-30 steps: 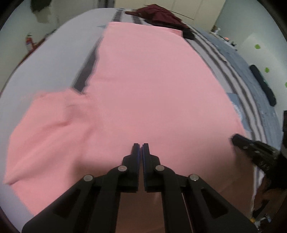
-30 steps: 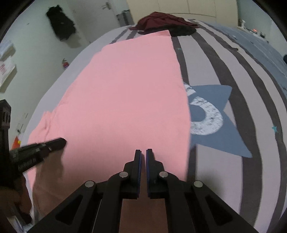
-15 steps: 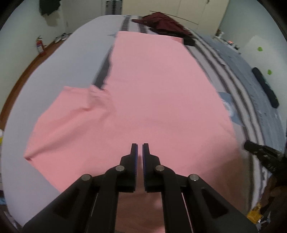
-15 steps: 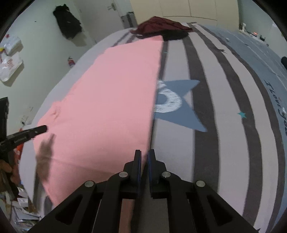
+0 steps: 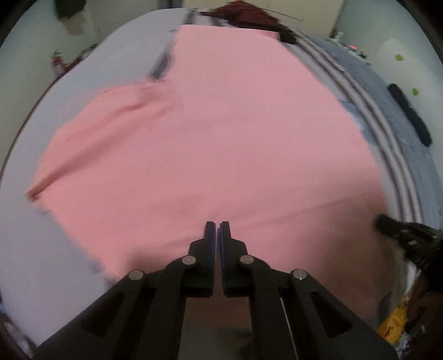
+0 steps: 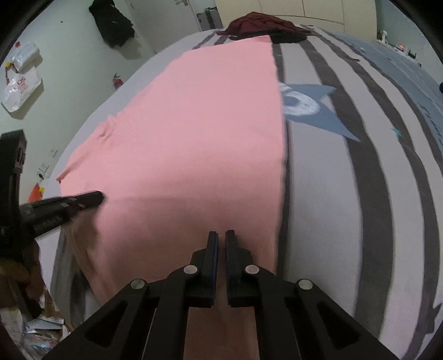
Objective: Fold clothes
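Both claws clenched: left gripper [image 5: 217,229] and right gripper [image 6: 221,239] each have their jaws nearly together. Whether a thin edge of cloth is pinched in either I cannot tell; the fabric runs under the fingers and out of sight.

Pink shirt [image 5: 216,133] lies spread flat on the bed [image 6: 360,193], its near hem draped over the bed's near edge toward me. One sleeve [image 5: 105,116] sticks out to the shirt's left. The shirt's right edge is straight, beside a dark stripe and a blue star print [image 6: 318,110] on the cover.

Risks, as I judge them:
- If only one layer is caught, a lift would pull the layers apart and wrinkle the fold.
- Uneven pull between my two hands would skew the hem.
- That sleeve may drag or bunch under the body.

Surface: soft striped bedding, likely to shift with the cloth. Beyond the shirt's far end sits a dark red garment heap [image 6: 260,23]. Left of the bed: pale wall, a dark garment hanging [image 6: 113,25], floor clutter.
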